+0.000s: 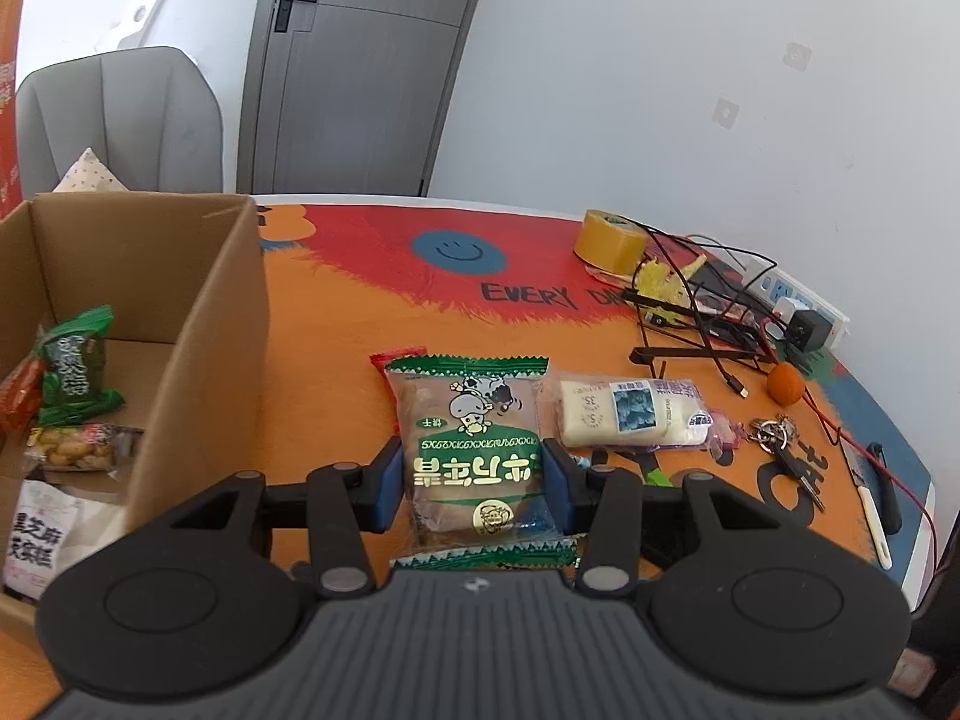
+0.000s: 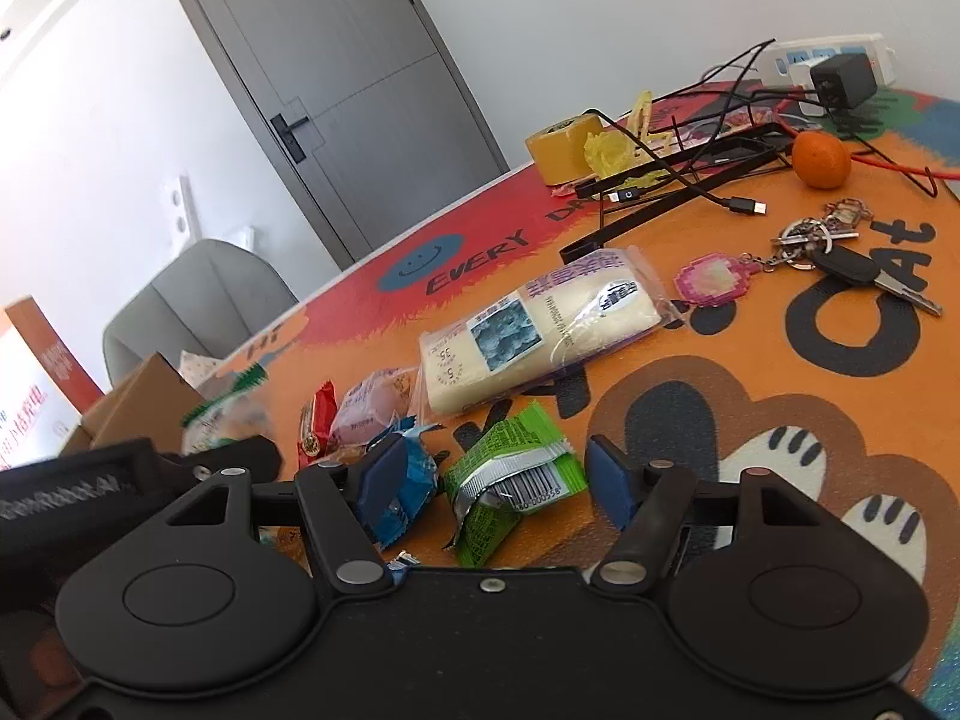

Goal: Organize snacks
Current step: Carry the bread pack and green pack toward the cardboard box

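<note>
My left gripper (image 1: 474,474) is shut on a green-trimmed clear snack bag (image 1: 471,444), its blue pads pressing both sides. An open cardboard box (image 1: 198,330) stands to the left and holds several snack packs (image 1: 72,372). A white roll-shaped snack pack (image 1: 630,414) lies right of the held bag and also shows in the right wrist view (image 2: 540,336). My right gripper (image 2: 498,474) is open over a green wrapped snack (image 2: 510,480), with a blue snack (image 2: 408,486) by its left finger. A pink snack (image 2: 372,408) and a red one (image 2: 315,426) lie behind.
A tape roll (image 1: 609,240), tangled cables (image 1: 708,300), a power strip (image 1: 798,306), a small orange (image 2: 821,159) and keys (image 2: 840,252) crowd the table's far right. A grey chair (image 1: 132,120) stands behind the box. The orange cartoon mat (image 1: 360,330) covers the table.
</note>
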`<state>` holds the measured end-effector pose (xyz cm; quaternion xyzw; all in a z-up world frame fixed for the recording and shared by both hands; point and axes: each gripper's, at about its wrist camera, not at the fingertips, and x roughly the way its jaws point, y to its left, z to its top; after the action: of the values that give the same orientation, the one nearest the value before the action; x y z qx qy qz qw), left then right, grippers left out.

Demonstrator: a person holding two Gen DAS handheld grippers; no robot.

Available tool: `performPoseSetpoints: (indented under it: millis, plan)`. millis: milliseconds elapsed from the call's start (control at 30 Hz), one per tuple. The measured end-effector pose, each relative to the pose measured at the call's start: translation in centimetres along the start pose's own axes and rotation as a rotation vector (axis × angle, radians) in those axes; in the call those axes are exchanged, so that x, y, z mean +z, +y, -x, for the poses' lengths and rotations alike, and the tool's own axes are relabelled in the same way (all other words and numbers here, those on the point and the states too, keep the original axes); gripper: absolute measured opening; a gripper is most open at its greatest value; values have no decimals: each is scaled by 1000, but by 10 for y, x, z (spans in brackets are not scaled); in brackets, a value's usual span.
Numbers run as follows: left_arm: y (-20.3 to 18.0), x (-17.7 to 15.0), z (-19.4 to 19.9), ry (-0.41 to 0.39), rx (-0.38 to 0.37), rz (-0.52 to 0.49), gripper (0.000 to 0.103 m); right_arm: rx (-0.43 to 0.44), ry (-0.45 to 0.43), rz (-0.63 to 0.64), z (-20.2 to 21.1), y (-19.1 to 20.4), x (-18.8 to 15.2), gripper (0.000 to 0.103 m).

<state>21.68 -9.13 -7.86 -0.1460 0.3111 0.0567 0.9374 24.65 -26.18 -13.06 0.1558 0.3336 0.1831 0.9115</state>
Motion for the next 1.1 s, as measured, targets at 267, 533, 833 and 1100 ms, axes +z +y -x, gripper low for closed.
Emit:
performPoseSetpoints:
  millis: [267, 533, 833, 1100]
  plan:
    - [3, 0, 17, -15, -6, 7, 46, 1, -43, -18, 18, 3, -1, 31]
    - [4, 3, 40, -54, -12, 7, 46, 35, -104, -18, 41, 16, 4, 31]
    - [14, 8, 68, -103, 12, 16, 46, 90, -154, -8, 61, 35, 8, 31]
    - [35, 10, 88, -133, 46, 42, 46, 132, -171, 12, 72, 56, 6, 31]
